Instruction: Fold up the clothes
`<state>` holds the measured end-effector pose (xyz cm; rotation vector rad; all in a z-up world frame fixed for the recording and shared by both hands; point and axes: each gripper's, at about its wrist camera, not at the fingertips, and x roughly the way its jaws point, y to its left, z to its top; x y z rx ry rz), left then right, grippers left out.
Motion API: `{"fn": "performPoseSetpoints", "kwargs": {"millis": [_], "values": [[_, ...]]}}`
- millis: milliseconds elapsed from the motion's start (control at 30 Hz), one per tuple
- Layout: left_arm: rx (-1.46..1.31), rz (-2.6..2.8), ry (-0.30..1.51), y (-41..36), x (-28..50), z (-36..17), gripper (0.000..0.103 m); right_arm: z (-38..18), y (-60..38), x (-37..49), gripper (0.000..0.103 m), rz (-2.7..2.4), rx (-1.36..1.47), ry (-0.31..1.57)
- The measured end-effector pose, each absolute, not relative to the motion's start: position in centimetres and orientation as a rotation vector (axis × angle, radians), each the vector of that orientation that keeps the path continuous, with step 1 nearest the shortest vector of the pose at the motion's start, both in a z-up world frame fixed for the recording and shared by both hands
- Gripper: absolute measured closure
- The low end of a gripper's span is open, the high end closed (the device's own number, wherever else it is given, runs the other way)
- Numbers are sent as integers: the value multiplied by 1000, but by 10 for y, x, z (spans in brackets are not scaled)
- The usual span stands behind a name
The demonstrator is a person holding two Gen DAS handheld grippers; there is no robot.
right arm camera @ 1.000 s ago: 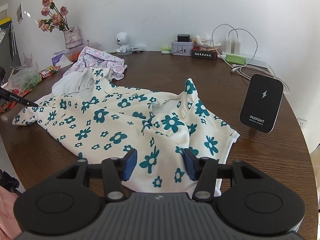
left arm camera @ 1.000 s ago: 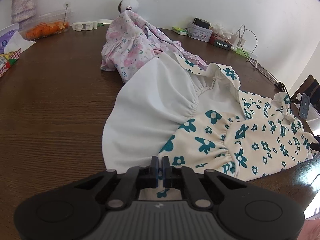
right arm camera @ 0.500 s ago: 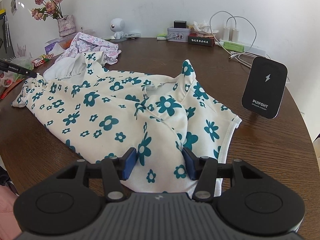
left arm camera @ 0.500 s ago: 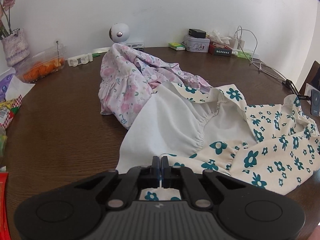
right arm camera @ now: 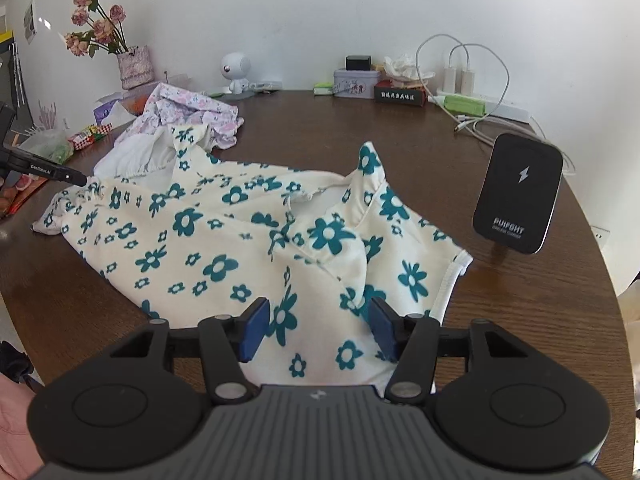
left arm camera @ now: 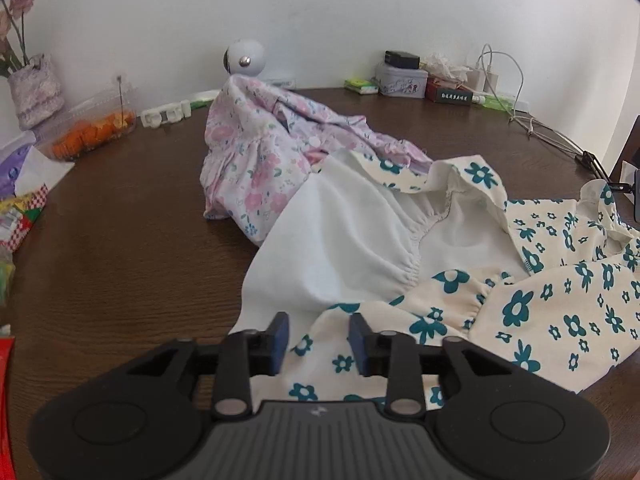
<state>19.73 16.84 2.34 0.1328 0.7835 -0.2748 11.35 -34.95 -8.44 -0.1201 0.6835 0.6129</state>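
Cloth fills both of our views: a cream dress [right arm camera: 224, 256] printed with teal flowers lies spread and rumpled across the brown table [left arm camera: 120, 240], its plain white lining [left arm camera: 344, 240] turned up at one end; just behind that end we see a pink floral garment [left arm camera: 256, 160] heaped in a pile, touching the lining. Our left gripper [left arm camera: 318, 338] hangs low over the hem of the dress with its jaws parted and cloth showing in the gap, nothing pinched; our right gripper [right arm camera: 318, 330] sits over the opposite end, fingers spread wide, likewise released, with the flowered fabric between them. To the right of the dress a black charger stand [right arm camera: 518, 194] stands upright, apart from the cloth; along the wall we make out a small white robot figure [right arm camera: 235, 70] and a vase of flowers [right arm camera: 134, 65].
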Motion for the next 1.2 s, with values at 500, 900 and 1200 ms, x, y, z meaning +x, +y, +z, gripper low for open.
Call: {"fn": "performPoseSetpoints", "kwargs": {"millis": [500, 900, 1200], "values": [[292, -591, 695, 5, 176, 6, 85, -85, -198, 121, 72, 795, -284, 628], [182, -559, 743, 40, 188, -16, 84, -104, -254, 132, 75, 708, -294, 674], [103, -455, 747, 86, 188, -12, 93, -105, -313, 123, 80, 654, -226, 682]]}}
